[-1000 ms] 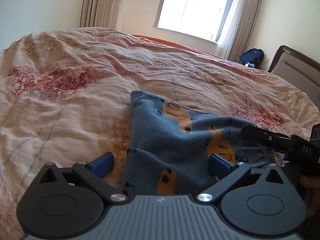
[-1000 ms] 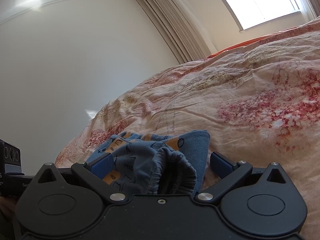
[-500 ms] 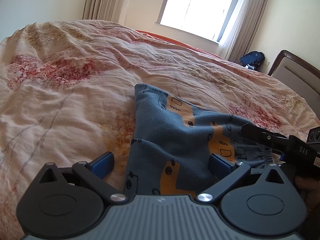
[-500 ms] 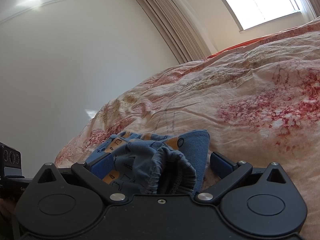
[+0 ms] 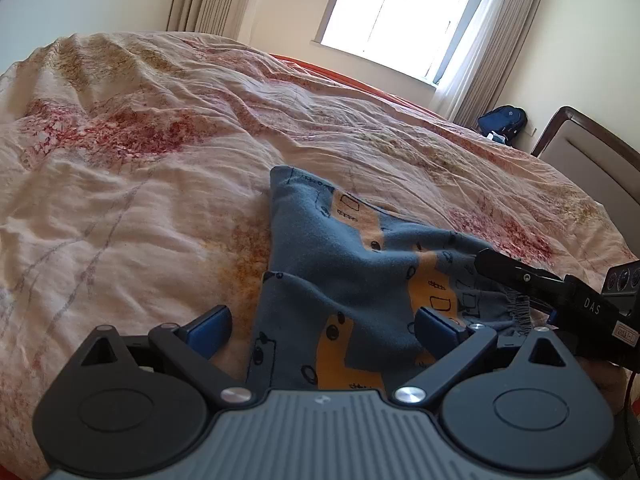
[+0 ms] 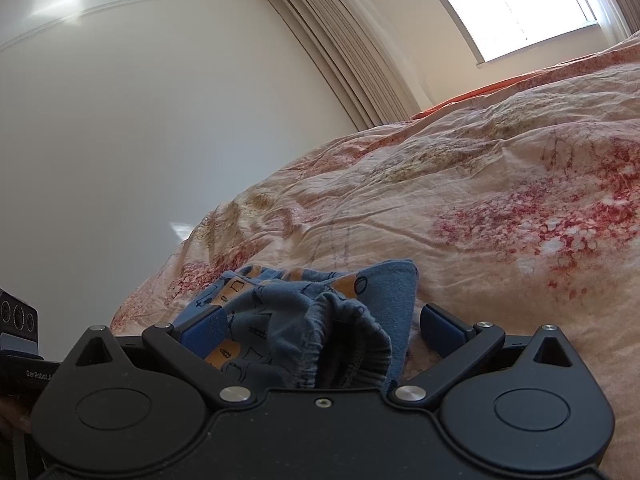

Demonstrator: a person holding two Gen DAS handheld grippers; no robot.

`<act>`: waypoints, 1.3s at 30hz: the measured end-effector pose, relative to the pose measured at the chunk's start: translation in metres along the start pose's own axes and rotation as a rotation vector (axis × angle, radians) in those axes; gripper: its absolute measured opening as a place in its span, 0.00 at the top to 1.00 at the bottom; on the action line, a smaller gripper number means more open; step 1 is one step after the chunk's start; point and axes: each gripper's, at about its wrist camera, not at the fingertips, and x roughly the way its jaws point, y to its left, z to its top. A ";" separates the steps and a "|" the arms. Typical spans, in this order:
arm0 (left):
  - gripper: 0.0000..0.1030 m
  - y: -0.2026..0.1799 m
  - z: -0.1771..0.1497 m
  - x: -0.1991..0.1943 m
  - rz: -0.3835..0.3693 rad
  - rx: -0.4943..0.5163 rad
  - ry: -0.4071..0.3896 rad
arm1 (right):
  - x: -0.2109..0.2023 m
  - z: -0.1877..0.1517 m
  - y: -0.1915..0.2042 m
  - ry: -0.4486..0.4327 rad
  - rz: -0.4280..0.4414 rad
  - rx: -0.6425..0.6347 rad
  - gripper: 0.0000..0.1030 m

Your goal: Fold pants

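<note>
The blue pants [image 5: 344,280] with orange and black prints lie bunched on the bed. In the left wrist view my left gripper [image 5: 324,326] is open, with the near edge of the pants between its blue pads. The right gripper [image 5: 540,280] shows at the right over the elastic waistband. In the right wrist view my right gripper [image 6: 322,326] is open, and the gathered waistband of the pants [image 6: 320,320] sits between its fingers.
The pants rest on a wrinkled pink floral duvet [image 5: 160,168]. A window [image 5: 400,16] with curtains is at the far wall. A dark blue backpack [image 5: 502,120] and a headboard [image 5: 592,160] stand at the right. A white wall [image 6: 140,120] is on the left.
The left gripper has moved forward and lowered toward the pants, so the cloth lies deeper between its pads. The right gripper has barely moved.
</note>
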 end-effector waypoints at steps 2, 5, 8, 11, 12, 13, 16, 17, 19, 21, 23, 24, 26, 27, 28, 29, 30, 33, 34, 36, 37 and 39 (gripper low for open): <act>0.05 0.001 0.001 0.000 0.002 -0.002 -0.005 | 0.000 0.000 0.000 -0.004 0.001 0.002 0.00; 0.12 0.001 0.002 0.002 0.012 0.003 -0.001 | -0.001 0.000 0.000 -0.009 0.000 0.004 0.00; 0.22 0.003 0.002 0.001 0.005 -0.004 -0.002 | -0.003 0.001 0.001 -0.018 -0.002 0.003 0.02; 0.38 0.004 0.001 0.002 -0.003 -0.021 0.001 | -0.005 0.001 0.000 -0.027 -0.019 0.009 0.11; 0.40 0.005 0.000 0.002 0.009 -0.025 -0.002 | -0.005 0.001 -0.001 -0.029 -0.021 0.014 0.15; 0.44 0.005 -0.001 0.001 0.014 -0.026 -0.004 | -0.006 0.001 -0.001 -0.031 -0.022 0.018 0.18; 0.49 0.007 -0.003 0.001 0.019 -0.041 -0.012 | -0.007 0.001 0.000 -0.029 -0.019 0.011 0.32; 0.52 0.007 -0.004 0.001 0.022 -0.044 -0.015 | -0.007 0.000 0.001 -0.026 -0.025 0.004 0.36; 0.58 0.005 -0.005 -0.001 0.028 -0.046 -0.025 | -0.006 0.000 0.002 -0.023 -0.035 -0.003 0.52; 0.67 0.001 -0.007 -0.004 0.040 -0.029 -0.045 | -0.007 0.000 0.001 -0.024 -0.032 -0.004 0.58; 0.78 -0.005 -0.009 -0.008 0.055 0.004 -0.073 | -0.007 0.000 0.002 -0.026 -0.035 -0.011 0.64; 0.80 -0.009 -0.010 -0.009 0.057 0.019 -0.083 | -0.008 0.000 0.003 -0.031 -0.036 -0.019 0.67; 0.82 -0.016 -0.008 -0.012 0.081 0.056 -0.097 | -0.010 -0.001 0.007 -0.049 -0.033 -0.045 0.72; 0.82 -0.020 -0.007 -0.012 0.091 0.070 -0.100 | -0.012 -0.001 0.010 -0.062 -0.032 -0.063 0.75; 0.82 -0.022 -0.006 -0.013 0.097 0.078 -0.103 | -0.013 -0.001 0.012 -0.072 -0.032 -0.079 0.76; 0.82 -0.024 -0.005 -0.013 0.099 0.081 -0.110 | -0.015 -0.002 0.015 -0.085 -0.031 -0.098 0.77; 0.82 -0.024 -0.003 -0.015 0.097 0.082 -0.119 | -0.016 -0.002 0.017 -0.097 -0.026 -0.109 0.77; 0.82 -0.026 0.001 -0.019 0.092 0.091 -0.145 | -0.021 -0.001 0.020 -0.134 -0.016 -0.124 0.78; 0.82 -0.026 0.003 -0.020 0.093 0.098 -0.157 | -0.023 0.000 0.021 -0.148 -0.014 -0.130 0.78; 0.82 -0.028 0.007 -0.021 0.090 0.113 -0.191 | -0.025 0.001 0.025 -0.172 -0.016 -0.152 0.78; 0.82 -0.028 0.009 -0.021 0.087 0.123 -0.216 | -0.025 0.002 0.028 -0.185 -0.018 -0.171 0.78; 0.82 -0.031 0.015 -0.019 0.084 0.138 -0.258 | -0.025 0.007 0.035 -0.216 -0.034 -0.212 0.79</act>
